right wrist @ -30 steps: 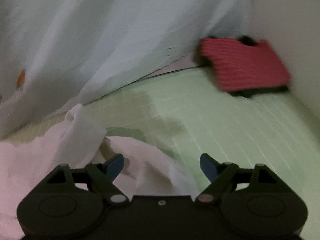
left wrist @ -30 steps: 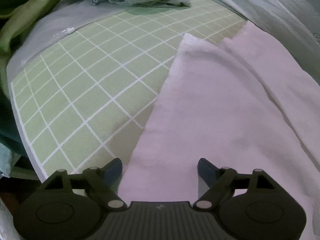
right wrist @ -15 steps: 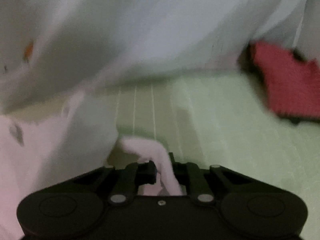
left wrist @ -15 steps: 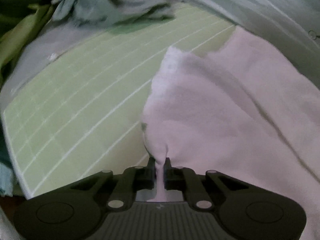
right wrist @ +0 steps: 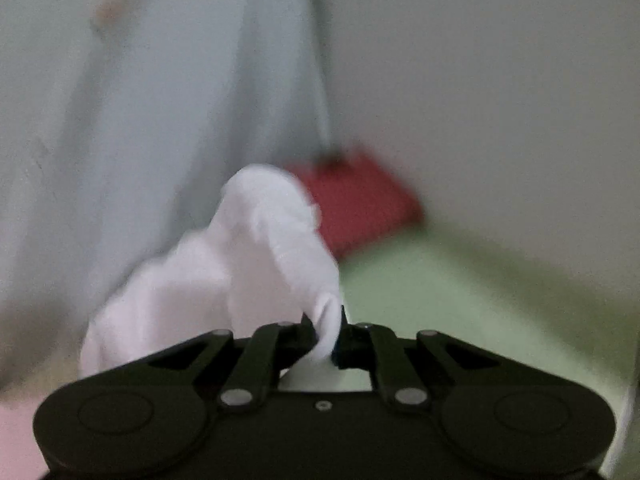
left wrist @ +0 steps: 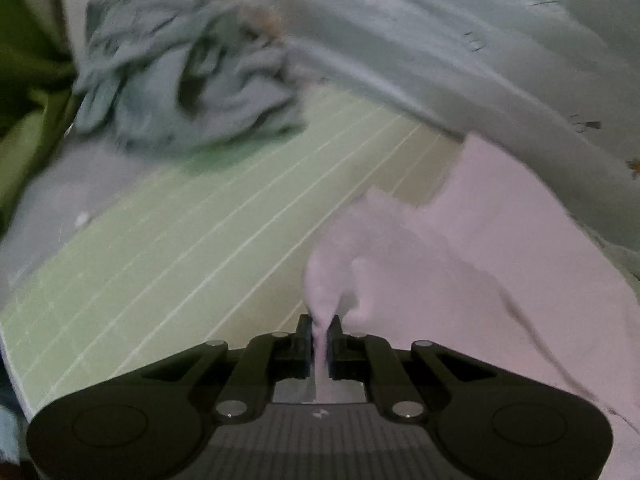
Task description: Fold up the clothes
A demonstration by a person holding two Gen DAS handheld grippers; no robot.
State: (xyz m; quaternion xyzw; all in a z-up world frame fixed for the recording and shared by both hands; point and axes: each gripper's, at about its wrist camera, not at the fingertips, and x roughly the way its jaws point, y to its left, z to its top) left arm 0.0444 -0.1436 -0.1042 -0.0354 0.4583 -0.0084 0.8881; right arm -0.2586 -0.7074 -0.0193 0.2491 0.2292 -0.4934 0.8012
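Note:
A pale pink garment (left wrist: 500, 264) lies on the green gridded mat (left wrist: 168, 248), spreading to the right. My left gripper (left wrist: 319, 340) is shut on its near edge, and the cloth rises in a pinched ridge from the jaws. In the right wrist view my right gripper (right wrist: 326, 340) is shut on another part of the same pink garment (right wrist: 248, 256), which bunches up in front of the camera, lifted off the mat (right wrist: 460, 300). The view is blurred.
A crumpled grey-blue garment (left wrist: 184, 76) lies at the mat's far end, with green cloth (left wrist: 28, 92) at the left. A pale light-blue fabric (left wrist: 460, 40) hangs along the back. A red knitted item (right wrist: 360, 204) lies at the far side by a wall.
Both grippers went from open to shut on the pink garment. Since then both have lifted it; the right one has raised its bunch well above the mat.

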